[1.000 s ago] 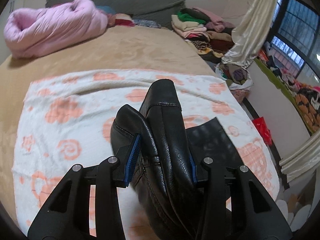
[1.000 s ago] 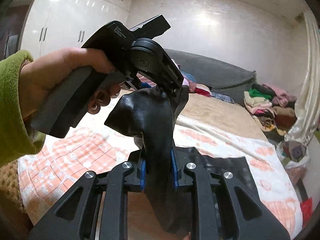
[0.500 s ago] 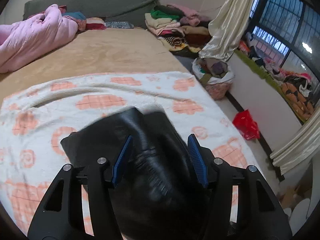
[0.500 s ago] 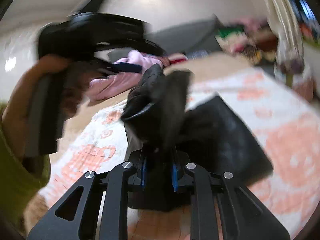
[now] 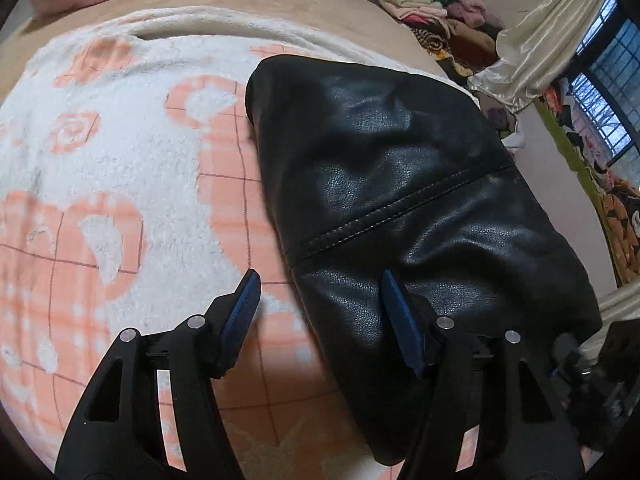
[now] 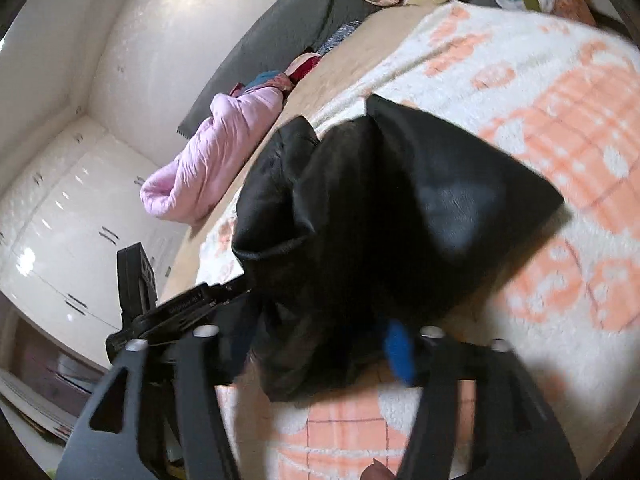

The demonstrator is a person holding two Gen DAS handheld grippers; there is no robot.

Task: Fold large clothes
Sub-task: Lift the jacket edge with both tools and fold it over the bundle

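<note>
A black leather garment lies folded on a white blanket with orange patterns on the bed. My left gripper is open just above the garment's near left edge, its right finger over the leather, holding nothing. In the right wrist view the same garment lies bunched, one flap raised at the left. My right gripper is open with leather lying between its blurred jaws. The left gripper's body shows at the left of that view.
A pink quilt lies at the bed's far side by a grey headboard. Piles of folded clothes sit at the far corner. A curtain and window stand to the right. White wardrobes line the wall.
Both grippers brought the leather garment down onto the blanket and opened, letting it go. The left opened first, the right after. The garment now lies on the blanket.
</note>
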